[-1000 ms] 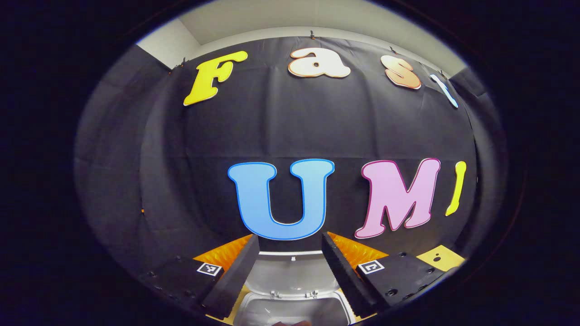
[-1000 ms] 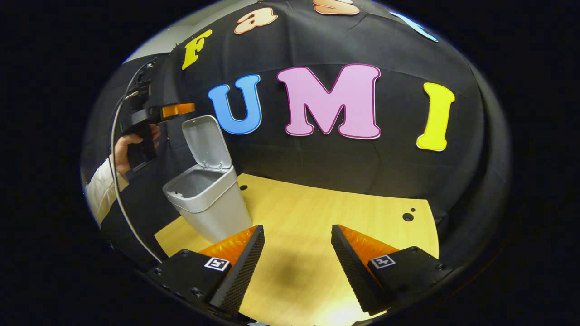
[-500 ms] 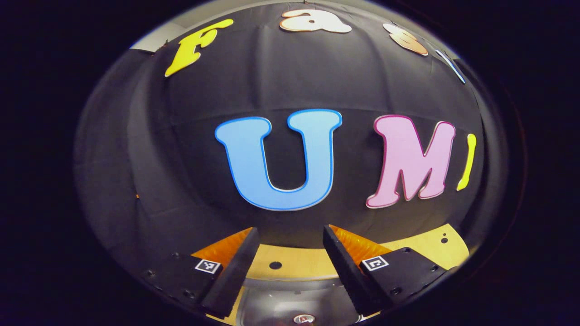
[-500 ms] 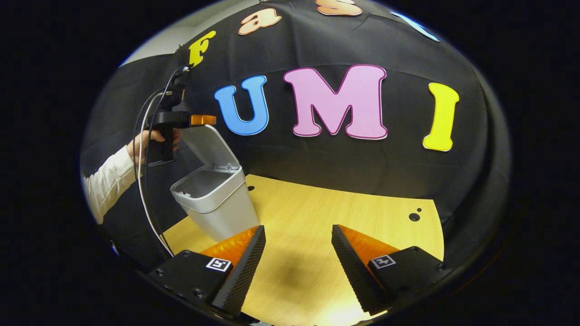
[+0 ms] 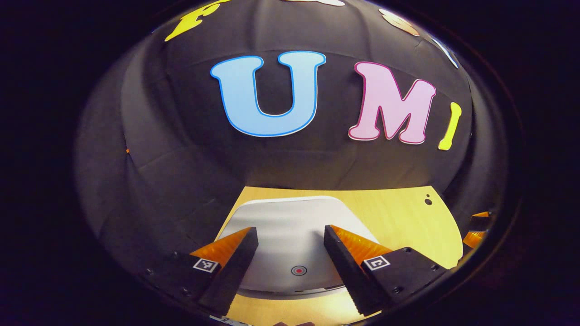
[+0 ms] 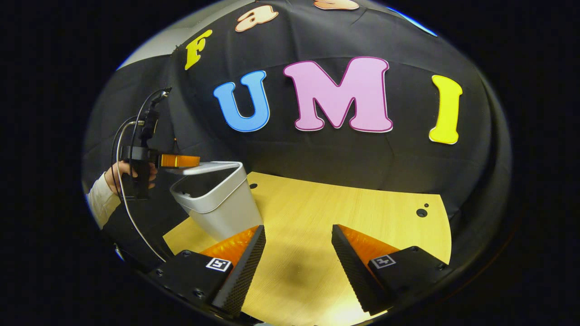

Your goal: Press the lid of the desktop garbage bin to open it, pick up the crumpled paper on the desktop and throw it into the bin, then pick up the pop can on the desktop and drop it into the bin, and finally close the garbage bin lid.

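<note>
Grey bin (image 6: 222,206) on table (image 6: 344,217), lid (image 5: 290,235) nearly down — red dot, no legible writing, left tool (image 5: 290,267) apart above it, right tool (image 6: 297,265) apart.

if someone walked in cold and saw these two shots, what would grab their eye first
Likely the grey desktop garbage bin at the left of the wooden desktop in the right gripper view, its lid nearly flat but not yet seated on the rim. The left gripper, held by a hand, lies on that lid. In the left gripper view the lid spreads pale beneath the open fingers, a small red dot near its front edge.
</note>
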`<state>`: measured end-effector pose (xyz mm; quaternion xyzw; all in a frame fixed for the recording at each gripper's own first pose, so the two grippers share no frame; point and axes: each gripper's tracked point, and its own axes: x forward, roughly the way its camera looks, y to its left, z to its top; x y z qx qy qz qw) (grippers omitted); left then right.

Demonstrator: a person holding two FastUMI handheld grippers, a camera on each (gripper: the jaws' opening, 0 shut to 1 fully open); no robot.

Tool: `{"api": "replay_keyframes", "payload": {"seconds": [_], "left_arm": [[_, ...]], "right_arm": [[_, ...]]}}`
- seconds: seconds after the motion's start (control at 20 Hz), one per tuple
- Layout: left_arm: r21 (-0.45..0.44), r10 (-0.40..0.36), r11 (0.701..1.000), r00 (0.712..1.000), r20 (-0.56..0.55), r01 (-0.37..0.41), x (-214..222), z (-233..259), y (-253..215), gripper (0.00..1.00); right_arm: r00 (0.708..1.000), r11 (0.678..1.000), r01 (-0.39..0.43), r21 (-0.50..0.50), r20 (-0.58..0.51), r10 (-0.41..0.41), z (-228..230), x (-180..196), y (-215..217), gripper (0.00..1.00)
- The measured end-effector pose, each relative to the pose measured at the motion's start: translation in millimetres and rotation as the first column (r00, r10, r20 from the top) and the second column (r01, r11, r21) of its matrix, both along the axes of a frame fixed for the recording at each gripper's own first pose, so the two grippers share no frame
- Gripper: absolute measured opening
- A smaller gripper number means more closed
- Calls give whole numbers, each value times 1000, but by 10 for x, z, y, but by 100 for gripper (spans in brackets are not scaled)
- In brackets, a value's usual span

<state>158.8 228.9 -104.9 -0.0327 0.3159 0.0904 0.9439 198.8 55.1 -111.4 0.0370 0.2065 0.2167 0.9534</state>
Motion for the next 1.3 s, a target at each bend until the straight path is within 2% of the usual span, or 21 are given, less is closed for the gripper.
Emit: {"api": "replay_keyframes", "payload": {"seconds": [0.2,0.3,0.35,0.45,0.5,0.6,0.7,0.85,1.0,1.2,1.3], "left_arm": [[-29,-20,999,986,-163,15,-221,-351,-51,100],[-40,-30,999,990,-136,25,-148,-347,-72,100],[-61,-11,998,995,-104,5,-108,-333,-78,100],[-10,-47,999,997,-69,46,-100,-378,-55,100],[13,-63,998,994,-87,64,-120,-426,-54,100],[7,-64,998,996,-65,65,-83,-422,-106,99],[9,-71,997,997,8,71,-76,-347,-106,94],[35,-27,999,997,76,25,-16,-295,-116,96],[14,-27,1000,984,175,25,-74,-34,-223,95],[19,-16,1000,955,296,11,-350,329,-442,95],[19,-21,1000,940,342,16,-406,469,-604,95]], "right_arm": [[1000,999,-27,-18,3,27,-35,-41,65,95],[1000,999,-23,-23,1,23,-73,-50,35,95],[1000,1000,-18,-15,-10,18,-101,-50,32,95],[1000,1000,-12,15,-27,13,-113,-86,46,95],[1000,1000,-10,25,-29,10,-118,-107,50,95],[1000,1000,-5,19,-31,5,-144,-146,18,95],[1000,1000,-1,16,-20,1,-108,-166,-1,95],[1000,1000,12,4,3,-12,9,-191,-42,95],[998,999,39,4,57,-40,228,-207,-57,95],[968,990,140,29,207,-143,668,-319,-121,94],[951,987,158,40,263,-163,845,-340,-72,95]]}}
